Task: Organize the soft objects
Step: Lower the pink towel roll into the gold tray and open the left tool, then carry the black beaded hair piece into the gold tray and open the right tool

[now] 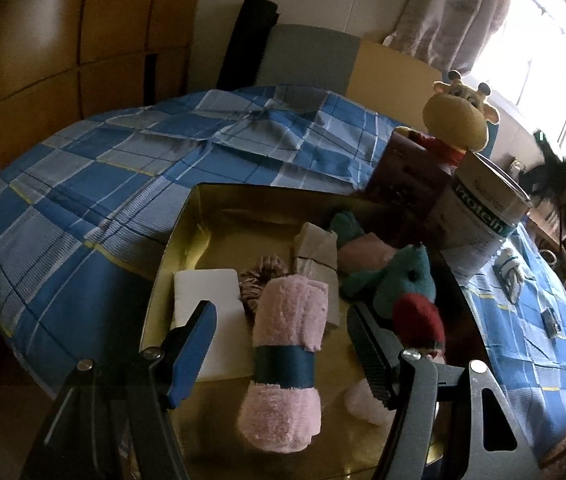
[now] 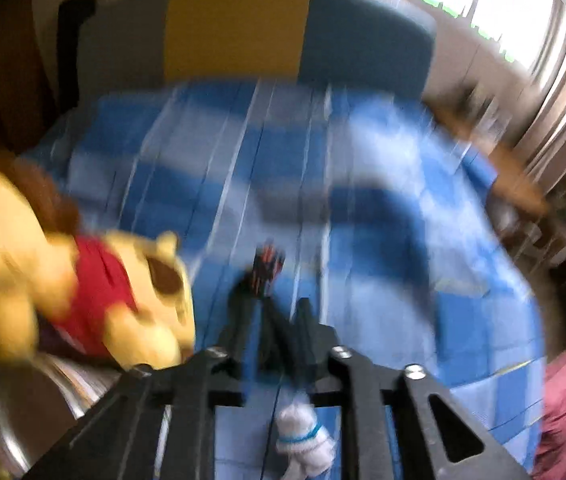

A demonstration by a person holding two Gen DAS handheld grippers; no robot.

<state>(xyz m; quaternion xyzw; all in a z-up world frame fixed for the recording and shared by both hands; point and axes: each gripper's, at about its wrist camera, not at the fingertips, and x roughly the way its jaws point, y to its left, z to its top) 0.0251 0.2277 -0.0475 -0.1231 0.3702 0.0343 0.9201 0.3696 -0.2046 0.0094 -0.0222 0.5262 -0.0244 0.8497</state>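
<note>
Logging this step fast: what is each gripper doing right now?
Left gripper: open, empty, its fingers either side of the pink towel roll.
Right gripper: fingers together, apparently shut; nothing visibly held, but the view is blurred.

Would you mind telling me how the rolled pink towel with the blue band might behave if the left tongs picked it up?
The rolled pink towel looks fluffy, so it would probably compress under the left tongs. The blue band likely keeps it rolled, though the ends may droop. It seems light, and could roll sideways if pushed.
</note>
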